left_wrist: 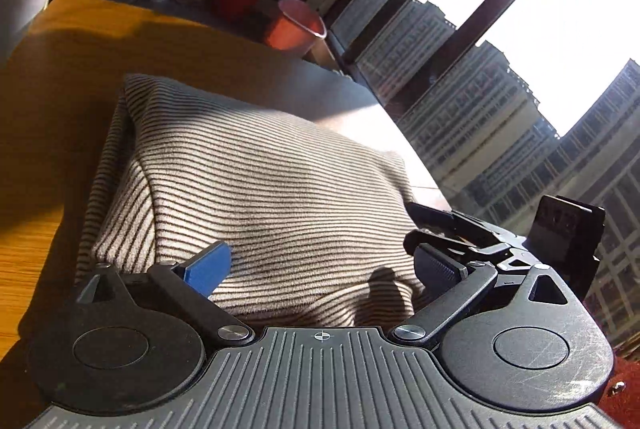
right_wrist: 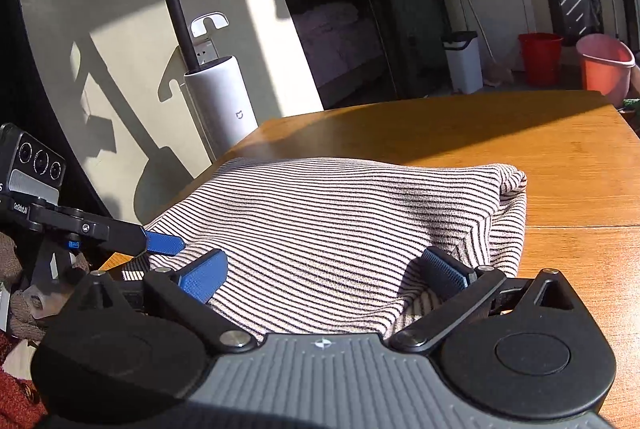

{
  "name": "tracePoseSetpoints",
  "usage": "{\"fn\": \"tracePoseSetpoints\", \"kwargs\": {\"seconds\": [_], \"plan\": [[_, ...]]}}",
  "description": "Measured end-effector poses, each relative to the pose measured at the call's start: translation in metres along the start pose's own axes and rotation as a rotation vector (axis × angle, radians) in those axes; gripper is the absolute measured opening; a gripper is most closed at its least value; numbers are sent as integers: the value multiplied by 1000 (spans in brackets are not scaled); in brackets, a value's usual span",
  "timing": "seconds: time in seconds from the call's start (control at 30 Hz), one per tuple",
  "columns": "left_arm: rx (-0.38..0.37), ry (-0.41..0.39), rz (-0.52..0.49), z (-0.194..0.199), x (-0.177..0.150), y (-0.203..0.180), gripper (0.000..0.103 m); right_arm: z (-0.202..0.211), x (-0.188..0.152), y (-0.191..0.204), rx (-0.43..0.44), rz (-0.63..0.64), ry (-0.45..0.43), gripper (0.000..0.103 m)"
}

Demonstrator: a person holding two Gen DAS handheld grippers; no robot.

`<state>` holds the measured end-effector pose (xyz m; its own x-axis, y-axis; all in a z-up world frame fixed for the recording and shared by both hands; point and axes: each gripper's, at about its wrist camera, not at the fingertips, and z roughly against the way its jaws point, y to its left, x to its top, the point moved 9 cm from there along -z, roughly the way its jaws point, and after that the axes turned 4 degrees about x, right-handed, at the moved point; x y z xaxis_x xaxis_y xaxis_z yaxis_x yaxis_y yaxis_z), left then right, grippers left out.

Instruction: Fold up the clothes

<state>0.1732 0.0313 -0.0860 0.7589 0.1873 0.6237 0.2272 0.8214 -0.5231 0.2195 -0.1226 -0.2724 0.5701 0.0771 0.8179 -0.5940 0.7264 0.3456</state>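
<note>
One garment: a single striped top (right_wrist: 340, 229) lies on the wooden desk (right_wrist: 520, 141), already doubled into a thick, pillow-like bundle.
Step in hand: judging by the layers, a late fold or a final tidy; both tools sit at the near edge of the bundle.
Left gripper (left_wrist: 324, 269): fingers spread wide, the cloth lying between them, nothing pinched.
Right gripper (right_wrist: 324, 277): fingers likewise spread, straddling the near hem, not pinching.
Where they stand: close beside each other along the same edge; the right one shows at the left view's right side.
Next move calls for: probably closing both on the near edge together, lifting evenly so the layers do not slide apart.
Two buckets: a red bucket (right_wrist: 540, 57) and a pink bucket (right_wrist: 606, 67) on the floor beyond the desk.
One white bin (right_wrist: 464, 61): beside the buckets.
</note>
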Motion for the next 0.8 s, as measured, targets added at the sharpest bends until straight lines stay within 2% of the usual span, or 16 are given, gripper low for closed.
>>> {"fn": "tracePoseSetpoints", "kwargs": {"seconds": [0.07, 0.2, 0.23, 0.37, 0.4, 0.47, 0.57, 0.63, 0.67, 0.7, 0.73, 0.77, 0.8], "plan": [[19, -10, -42, -9, 10, 6, 101, -4, -7, -2, -3, -8, 8, 103], [74, -3, -84, -43, 52, 18, 101, -8, -9, 10, -32, -3, 22, 103], [94, -5, -95, -53, 64, 21, 101, -10, -11, 20, -18, 3, 34, 103], [217, -41, -140, -93, 117, 33, 100, -16, -18, 76, 160, 52, 85, 103], [233, -46, -138, -95, 125, 32, 99, -12, -15, 82, 166, 76, 75, 103], [198, -72, -121, -82, 132, 23, 99, 1, -7, 86, 149, 121, 37, 103], [135, -97, -111, -50, 120, 13, 100, 26, 12, 59, 28, 146, -40, 103], [103, -85, -91, -32, 102, 10, 100, 22, 5, 48, 9, 123, -14, 103], [70, -51, -52, -28, 88, 12, 100, 20, 1, 42, 0, 112, -1, 102], [37, -17, -14, -24, 75, 14, 100, 18, -3, 37, -10, 101, 11, 89], [12, 13, 20, -20, 61, 16, 98, 16, -7, 32, -20, 89, 24, 67], [10, 33, 36, -16, 48, 19, 96, 14, -10, 26, -29, 78, 37, 59], [20, 48, 34, -14, 38, 21, 86, 12, -14, 21, -39, 66, 49, 55]]}}
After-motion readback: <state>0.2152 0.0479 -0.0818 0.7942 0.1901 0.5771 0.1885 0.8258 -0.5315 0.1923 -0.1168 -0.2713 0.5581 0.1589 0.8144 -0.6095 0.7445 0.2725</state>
